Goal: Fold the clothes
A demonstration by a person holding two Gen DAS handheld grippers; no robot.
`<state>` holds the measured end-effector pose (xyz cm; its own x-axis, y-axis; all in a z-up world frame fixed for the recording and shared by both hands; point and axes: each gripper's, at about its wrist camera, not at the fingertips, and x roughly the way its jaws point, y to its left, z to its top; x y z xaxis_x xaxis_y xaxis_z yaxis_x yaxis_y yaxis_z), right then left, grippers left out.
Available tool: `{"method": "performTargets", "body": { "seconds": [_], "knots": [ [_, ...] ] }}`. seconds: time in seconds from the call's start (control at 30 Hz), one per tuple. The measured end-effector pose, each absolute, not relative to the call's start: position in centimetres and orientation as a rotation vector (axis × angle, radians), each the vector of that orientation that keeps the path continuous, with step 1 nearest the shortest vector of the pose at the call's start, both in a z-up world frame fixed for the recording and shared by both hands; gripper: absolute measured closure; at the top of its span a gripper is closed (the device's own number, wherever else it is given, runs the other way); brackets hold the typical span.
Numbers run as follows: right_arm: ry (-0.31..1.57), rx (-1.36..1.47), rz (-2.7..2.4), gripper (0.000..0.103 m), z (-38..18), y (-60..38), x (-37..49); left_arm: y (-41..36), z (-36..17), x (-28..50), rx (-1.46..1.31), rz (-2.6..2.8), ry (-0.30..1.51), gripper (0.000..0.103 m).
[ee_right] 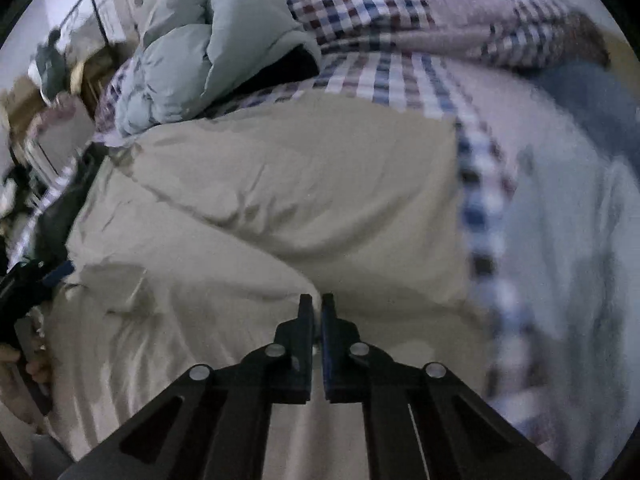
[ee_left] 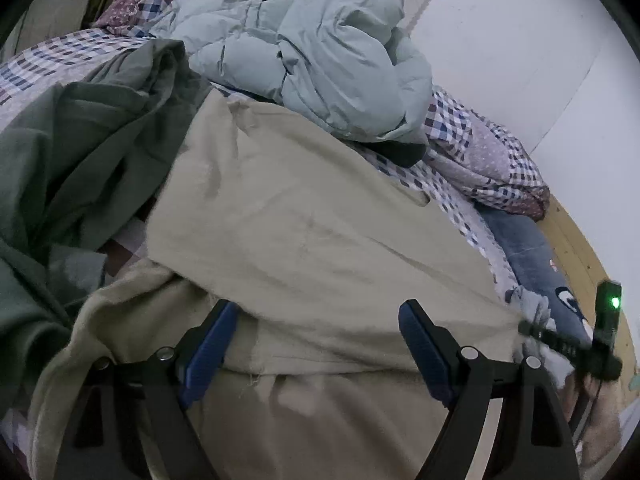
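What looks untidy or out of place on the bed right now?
The beige garment lies creased, not yet folded. A pale green puffy jacket and a dark green garment are heaped crumpled beside it on the checked bedcover.

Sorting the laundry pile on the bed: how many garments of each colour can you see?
Beige garment: 1
Dark green garment: 1
Pale blue puffer jacket: 1
Blue jeans: 1
Total: 4

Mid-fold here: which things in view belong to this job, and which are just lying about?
In the job:
beige garment
right gripper, shut on its fabric
left gripper, open over it

Lying about:
pale blue padded jacket
dark green garment
jeans
checked bedding
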<state>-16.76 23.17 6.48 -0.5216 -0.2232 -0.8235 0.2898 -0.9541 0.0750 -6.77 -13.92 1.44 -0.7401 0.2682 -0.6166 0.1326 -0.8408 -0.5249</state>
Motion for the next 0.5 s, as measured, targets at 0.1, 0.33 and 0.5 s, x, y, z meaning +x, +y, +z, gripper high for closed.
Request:
{"method": "performTargets", "body": {
  "seconds": [0.1,0.33,0.5],
  "knots": [
    [0.274,1.349,-2.516,0.102,8.6,21.9,-19.0,-14.5,1.5,-6.7,-1.087,2.702,-0.918,0.017],
    [0.468,1.426,-2.516,0.101,8.8,19.1,-23.5,-14.7,1.7,-6.7,-1.097,2.68,-0.931,0.017],
    [0.369,1.544,-2.563,0.066,6.8,19.7,-25.3,-14.9,1.9,-6.6,-1.085,2.663,-0.941,0.017]
  ]
}}
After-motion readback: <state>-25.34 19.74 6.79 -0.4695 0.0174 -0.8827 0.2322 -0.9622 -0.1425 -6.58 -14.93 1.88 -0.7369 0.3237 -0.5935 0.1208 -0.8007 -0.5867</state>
